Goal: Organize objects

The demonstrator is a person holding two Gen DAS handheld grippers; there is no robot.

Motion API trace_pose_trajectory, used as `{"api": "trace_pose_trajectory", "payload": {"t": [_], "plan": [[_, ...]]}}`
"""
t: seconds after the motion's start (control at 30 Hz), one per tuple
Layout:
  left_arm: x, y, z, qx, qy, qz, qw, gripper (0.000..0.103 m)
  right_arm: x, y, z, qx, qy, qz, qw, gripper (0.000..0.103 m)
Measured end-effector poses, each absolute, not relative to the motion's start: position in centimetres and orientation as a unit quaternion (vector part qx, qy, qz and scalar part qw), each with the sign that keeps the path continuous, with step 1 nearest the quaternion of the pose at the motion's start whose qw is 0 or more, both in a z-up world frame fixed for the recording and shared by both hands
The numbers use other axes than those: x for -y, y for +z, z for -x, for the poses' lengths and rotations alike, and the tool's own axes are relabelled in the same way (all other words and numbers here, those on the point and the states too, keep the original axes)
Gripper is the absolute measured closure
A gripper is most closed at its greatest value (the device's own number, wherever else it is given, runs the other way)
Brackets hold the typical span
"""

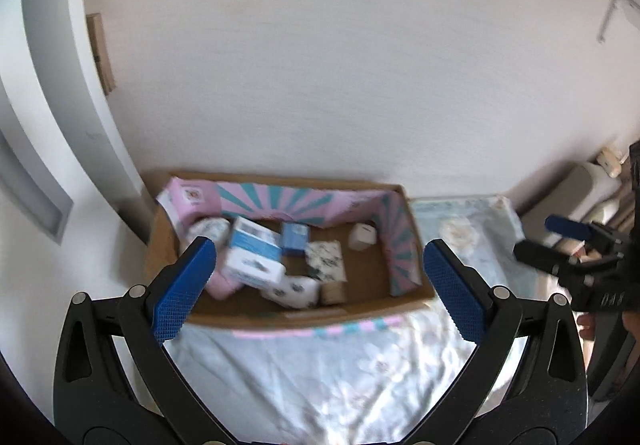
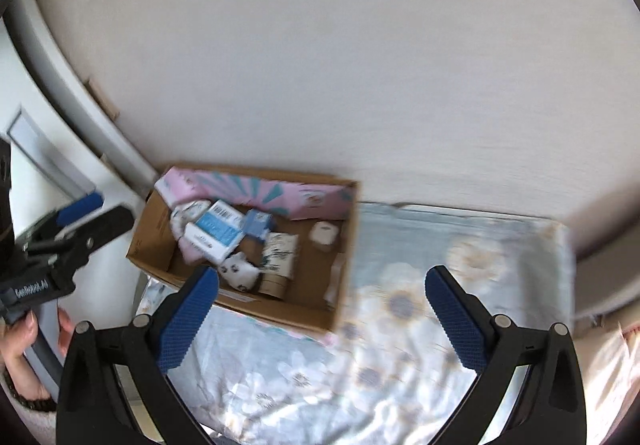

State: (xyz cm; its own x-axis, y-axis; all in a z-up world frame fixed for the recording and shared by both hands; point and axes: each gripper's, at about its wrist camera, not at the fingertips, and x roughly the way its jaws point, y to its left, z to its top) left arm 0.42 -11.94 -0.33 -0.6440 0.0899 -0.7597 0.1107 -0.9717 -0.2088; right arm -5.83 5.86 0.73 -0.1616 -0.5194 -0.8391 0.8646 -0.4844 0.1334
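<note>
Two fisheye views look down along two pairs of tongs at a bed covered with a pale blue flowered sheet (image 2: 400, 309), set against a plain white wall (image 1: 340, 65).

A brown cardboard box (image 1: 360, 305) sits at the far left end of the bed, touching the wall. Its inner flaps are pink with teal rays. Inside lie a jumble of small things: a blue and white carton (image 1: 254, 251) leaning on others at the left, a small blue box (image 1: 295, 239) just behind it, a white patterned packet (image 1: 326, 260) in the middle, a white printed bundle (image 1: 294, 290) near the front wall, and a small white cube (image 1: 363, 236) standing apart at the right. Blur hides finer detail.

The left tongs (image 1: 320, 277) hang above the box, spread wide open and holding nothing. The right tongs (image 2: 322, 309) hang over the box's right front corner and the sheet, also wide open and empty.
</note>
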Motion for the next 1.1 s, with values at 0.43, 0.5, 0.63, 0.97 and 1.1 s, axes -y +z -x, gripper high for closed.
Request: {"api": "trace_pose_trajectory", "payload": {"t": [0.43,0.5,0.63,0.97,1.1], "plan": [[5.4,-0.3,-4.8,-0.094,-0.901,-0.423,0.006,0.0,-14.0,1.7,6.3,-0.173,-0.772,-0.438,0.425,0.0],[5.2,-0.4,-4.8,-0.102,-0.899,-0.425,0.001,0.0,-14.3,1.6,6.4,-0.17,-0.773,-0.439,0.425,0.0],[5.2,0.0,-4.4,-0.103,-0.9,-0.423,0.006,0.0,-14.5,1.9,6.7,-0.175,-0.782,-0.428,0.418,0.0],[4.9,0.5,-4.2,-0.105,-0.905,-0.412,0.015,0.0,-14.4,2.3,6.9,-0.175,-0.788,-0.418,0.417,0.0],[4.9,0.5,-4.2,-0.104,-0.904,-0.414,0.022,0.0,-14.5,2.4,6.9,-0.177,-0.793,-0.415,0.409,0.0]]}}
